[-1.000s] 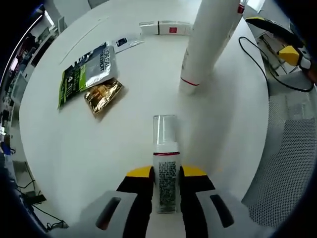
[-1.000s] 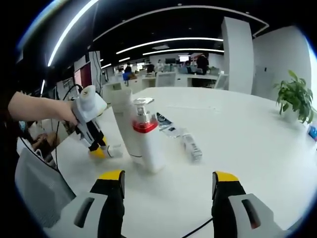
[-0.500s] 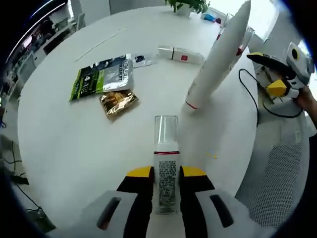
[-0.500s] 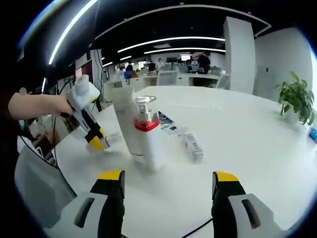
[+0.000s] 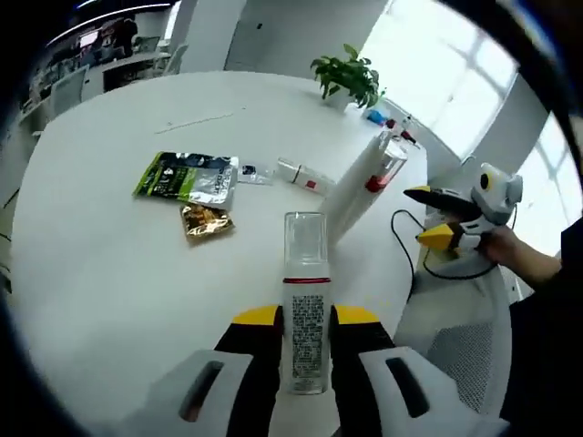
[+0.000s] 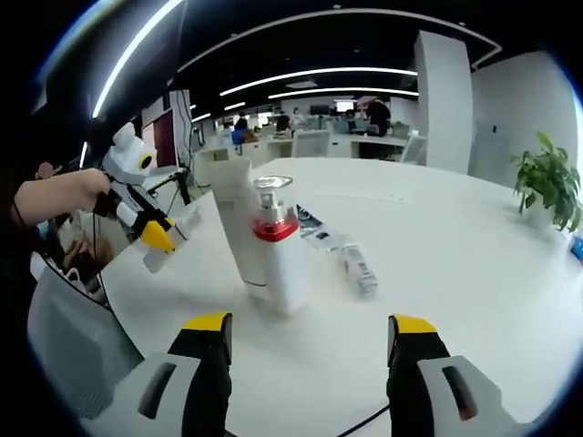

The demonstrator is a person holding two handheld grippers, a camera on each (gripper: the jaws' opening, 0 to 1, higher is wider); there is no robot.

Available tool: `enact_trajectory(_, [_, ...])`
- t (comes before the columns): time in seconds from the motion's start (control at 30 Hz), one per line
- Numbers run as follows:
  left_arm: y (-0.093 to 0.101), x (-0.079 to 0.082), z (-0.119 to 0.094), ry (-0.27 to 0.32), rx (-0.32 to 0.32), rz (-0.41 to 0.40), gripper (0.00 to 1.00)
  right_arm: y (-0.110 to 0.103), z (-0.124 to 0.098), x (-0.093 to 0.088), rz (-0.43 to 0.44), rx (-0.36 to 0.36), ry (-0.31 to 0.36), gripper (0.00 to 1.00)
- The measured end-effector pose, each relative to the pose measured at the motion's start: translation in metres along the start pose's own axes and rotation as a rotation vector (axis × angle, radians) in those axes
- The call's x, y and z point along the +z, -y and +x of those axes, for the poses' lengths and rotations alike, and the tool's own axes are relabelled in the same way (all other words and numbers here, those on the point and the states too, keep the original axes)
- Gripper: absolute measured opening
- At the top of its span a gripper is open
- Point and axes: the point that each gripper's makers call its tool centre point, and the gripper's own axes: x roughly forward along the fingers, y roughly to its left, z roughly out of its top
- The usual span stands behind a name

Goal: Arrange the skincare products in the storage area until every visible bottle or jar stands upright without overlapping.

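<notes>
Room: a big office with long ceiling lights, desks far back, and a green plant (image 5: 346, 73) by bright windows.
Surface: a wide round white surface (image 5: 118, 264) holds all the things.
Left gripper: the left gripper (image 5: 308, 320) has its fingers squeezed tight on a small clear-capped bottle (image 5: 305, 309). The bottle points forward, up off the surface. I think it is held this way so it can be set down standing.
Left gripper, seen from the other side: in the right gripper view it (image 6: 162, 238) is up in the air at the left, away from the standing bottles.
Right gripper: the right gripper (image 6: 310, 330) has its fingers wide apart with nothing between them. It waits low, near the surface edge, facing the bottles.
Tall pump bottle: the white pump bottle with a red band (image 6: 276, 258) stands upright, so it looks done.
White tube: a tall white tube (image 6: 235, 218) stands just behind the pump bottle. I cannot tell if they touch.
Lying things: a green packet (image 5: 187, 177), a gold packet (image 5: 205, 220) and a small white box (image 5: 301, 173) lie flat, well apart from the bottles.
Next: the held bottle needs a bare spot, beside the others but not bumping them.
</notes>
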Motion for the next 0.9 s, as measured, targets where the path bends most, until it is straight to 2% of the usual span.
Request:
enact_trajectory(0.1, [0.013,0.002,-0.005,0.035,-0.011,-0.010,0.24,-0.001,0.000,0.000,-0.001,0.002,0.001,0.71])
enact_trajectory(0.2, [0.013,0.004,-0.009,0.069,-0.025,-0.010,0.23,-0.001,0.000,0.001,-0.002,0.003,0.007,0.71])
enact_trajectory(0.27, [0.019,0.005,-0.012,0.086,-0.050,-0.013,0.23,-0.001,-0.001,0.003,-0.004,0.004,0.011,0.70])
enact_trajectory(0.37, [0.035,0.006,-0.016,0.150,-0.120,-0.020,0.23,-0.002,-0.001,0.006,-0.013,0.009,0.029,0.69])
enact_trajectory(0.43, [0.034,0.012,-0.015,0.191,-0.153,-0.043,0.23,-0.004,0.000,0.007,-0.012,0.016,0.033,0.69])
enact_trajectory(0.47, [0.047,0.009,-0.015,0.219,-0.178,-0.057,0.23,-0.006,0.000,0.008,-0.012,0.026,0.034,0.69])
enact_trajectory(0.53, [0.052,0.011,-0.018,0.261,-0.206,-0.060,0.23,-0.010,0.001,0.007,-0.016,0.045,0.031,0.69])
enact_trajectory(0.7, [0.061,0.013,-0.022,0.303,-0.240,-0.011,0.23,-0.017,-0.001,0.010,-0.014,0.062,0.034,0.69])
enact_trajectory(0.8, [0.067,0.017,-0.025,0.337,-0.254,0.038,0.23,-0.017,-0.006,0.013,0.001,0.064,0.040,0.68])
enact_trajectory(0.9, [0.074,0.021,-0.027,0.365,-0.264,0.095,0.23,-0.027,-0.013,0.019,0.028,0.085,0.055,0.66])
